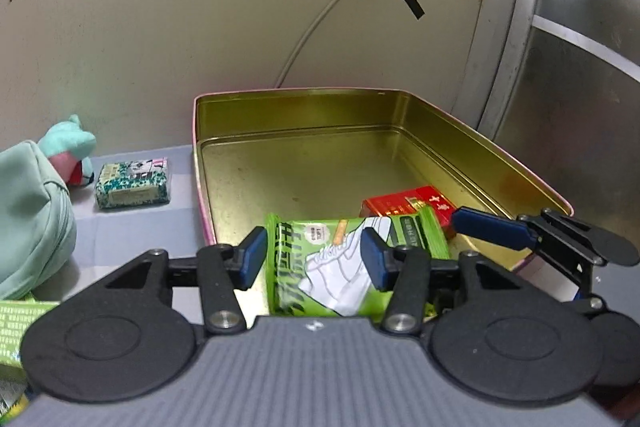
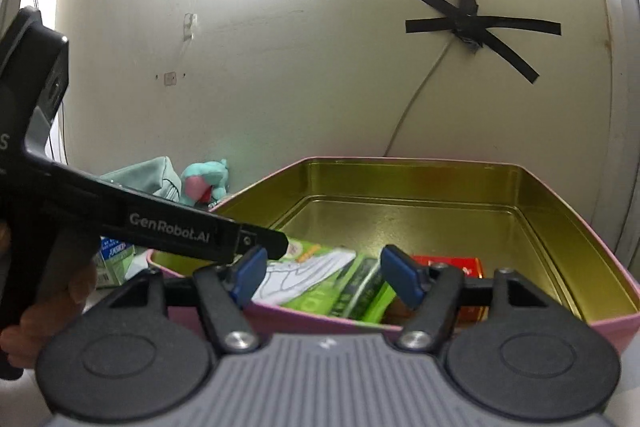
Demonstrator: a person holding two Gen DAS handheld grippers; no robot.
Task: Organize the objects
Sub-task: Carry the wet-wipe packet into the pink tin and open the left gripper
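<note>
Left wrist view: tin (image 1: 520, 163) on grey tabletop (image 1: 136, 227) against taped wall (image 1: 200, 7), both claws apart.

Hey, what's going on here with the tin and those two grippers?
A person holding a gripper in each hand is sorting small things into a tin. A green packet and a red box already lie inside. The left gripper and right gripper are both open, gripping nothing. A patterned box, pouch and plush toy remain outside.
</note>
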